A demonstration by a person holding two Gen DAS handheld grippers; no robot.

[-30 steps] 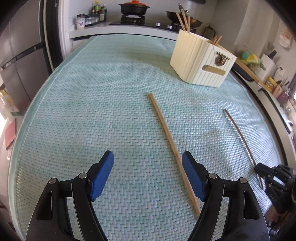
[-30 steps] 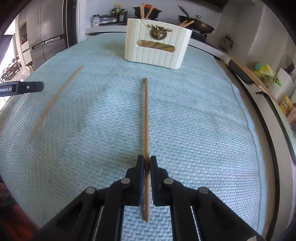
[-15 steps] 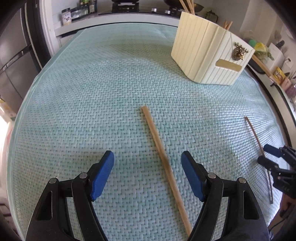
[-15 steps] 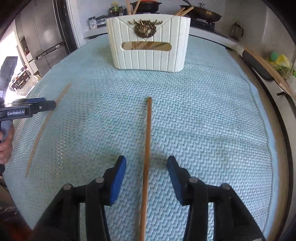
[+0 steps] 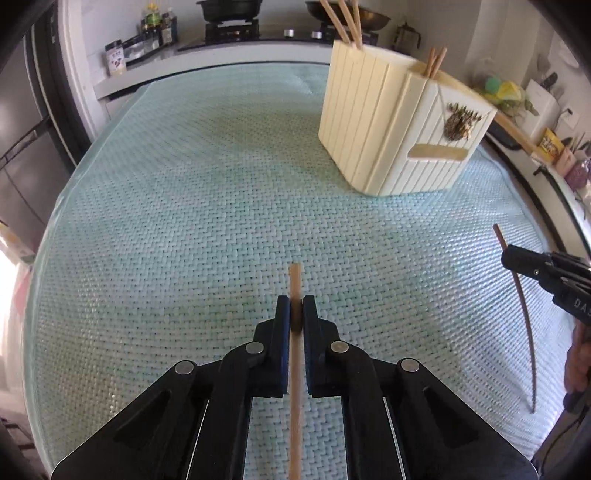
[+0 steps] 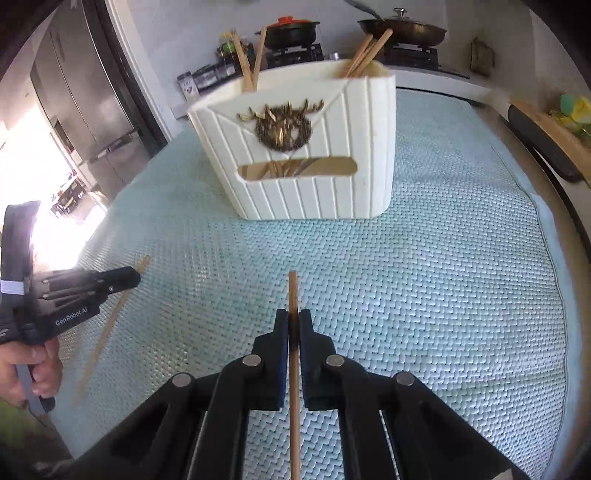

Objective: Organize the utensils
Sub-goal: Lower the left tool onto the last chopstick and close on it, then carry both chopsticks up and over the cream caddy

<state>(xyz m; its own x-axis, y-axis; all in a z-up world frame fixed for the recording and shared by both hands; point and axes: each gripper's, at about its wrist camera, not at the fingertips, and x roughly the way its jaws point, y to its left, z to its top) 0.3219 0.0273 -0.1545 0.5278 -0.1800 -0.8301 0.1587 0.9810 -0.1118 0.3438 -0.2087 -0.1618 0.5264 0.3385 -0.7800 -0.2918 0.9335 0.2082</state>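
My left gripper [image 5: 295,308] is shut on a light wooden chopstick [image 5: 295,280] that runs back between its fingers. My right gripper [image 6: 293,321] is shut on a darker wooden chopstick [image 6: 293,291]. The cream ribbed utensil holder [image 6: 306,162] with a bronze stag emblem stands ahead on the mat, with several chopsticks upright in it. It also shows in the left wrist view [image 5: 395,125] at the far right. The right gripper [image 5: 517,260] and its chopstick [image 5: 526,325] show at the left view's right edge. The left gripper [image 6: 129,278] shows at the right view's left.
A pale green woven mat [image 5: 184,221] covers the table. A stove with pans [image 6: 402,29] and jars stands on the counter behind. A fridge [image 6: 92,110] is at the left. A wooden board [image 6: 546,136] lies at the right edge.
Both grippers have closed, each on its chopstick; half a second ago both were open around them. Both have moved closer to the holder.
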